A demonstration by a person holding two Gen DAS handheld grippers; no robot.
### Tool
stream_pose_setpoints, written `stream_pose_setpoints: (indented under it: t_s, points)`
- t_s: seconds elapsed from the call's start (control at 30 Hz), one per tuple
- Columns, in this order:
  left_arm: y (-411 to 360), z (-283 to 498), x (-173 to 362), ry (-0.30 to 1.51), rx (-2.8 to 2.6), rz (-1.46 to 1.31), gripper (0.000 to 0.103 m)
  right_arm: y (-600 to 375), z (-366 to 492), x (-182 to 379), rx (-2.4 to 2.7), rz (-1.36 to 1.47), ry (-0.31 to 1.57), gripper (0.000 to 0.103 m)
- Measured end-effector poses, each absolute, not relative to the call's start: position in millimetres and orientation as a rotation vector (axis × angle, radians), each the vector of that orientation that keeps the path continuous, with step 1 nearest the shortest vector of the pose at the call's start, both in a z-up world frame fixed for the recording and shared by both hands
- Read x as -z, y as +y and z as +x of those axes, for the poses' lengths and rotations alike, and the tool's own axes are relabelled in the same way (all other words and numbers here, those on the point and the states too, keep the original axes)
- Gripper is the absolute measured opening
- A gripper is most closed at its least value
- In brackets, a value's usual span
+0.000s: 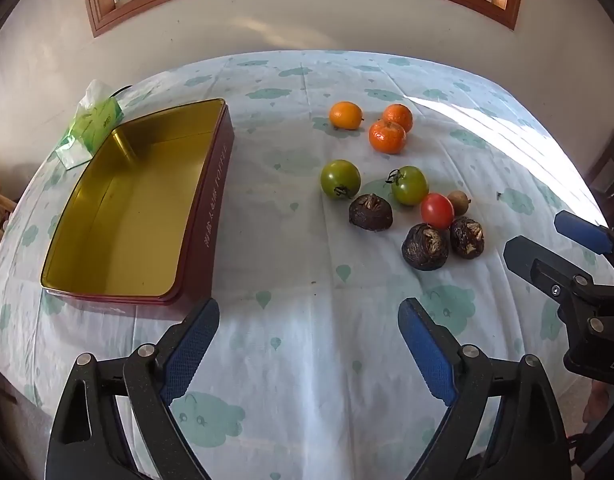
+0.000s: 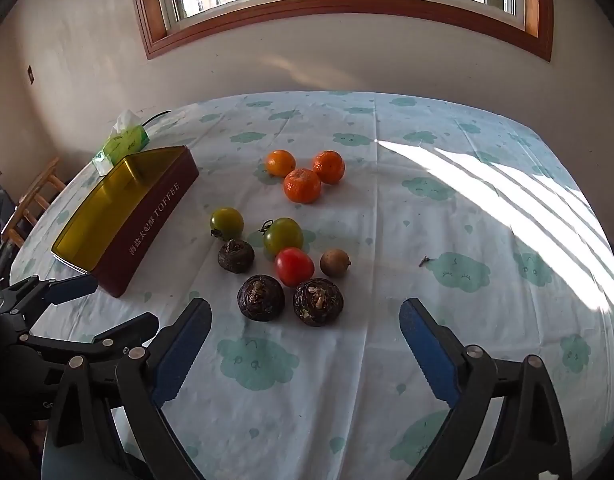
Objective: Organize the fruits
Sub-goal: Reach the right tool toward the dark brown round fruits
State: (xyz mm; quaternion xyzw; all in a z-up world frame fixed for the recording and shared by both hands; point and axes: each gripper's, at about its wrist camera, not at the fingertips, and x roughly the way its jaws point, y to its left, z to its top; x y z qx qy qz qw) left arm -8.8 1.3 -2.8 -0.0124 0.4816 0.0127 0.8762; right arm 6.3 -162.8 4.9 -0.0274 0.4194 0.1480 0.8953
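Toward the table's left edge my empty toffee tin [image 1: 127, 208] waits, fruit loose mid-cloth, so both grippers, left [image 1: 309, 344] and right [image 2: 305, 344], hang spread, holding nothing.

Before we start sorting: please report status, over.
Left gripper and right gripper open, empty. Tin empty; fruits loose on tablecloth. Path clear.

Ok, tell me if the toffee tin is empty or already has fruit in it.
Empty. The toffee tin shows only its bare gold bottom in the left wrist view.
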Motion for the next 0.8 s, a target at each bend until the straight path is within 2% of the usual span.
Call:
stream_pose_setpoints:
  t_s: [0.13,0.33,0.8]
  points:
    - [0,-11,4,1.005,-0.032,-0.019,0.091,-167,14,-9,-0.317,-0.055,0.882,0.094]
    - [0,-13,5,1.004,-0.031,-0.024,0.091,-164,14,-4,-0.335,-0.061,0.899,0.086]
    - [2,-11,10,1.020,-0.031,-0.032,0.091,-166,17,7,-0.336,-0.078,0.912,0.080]
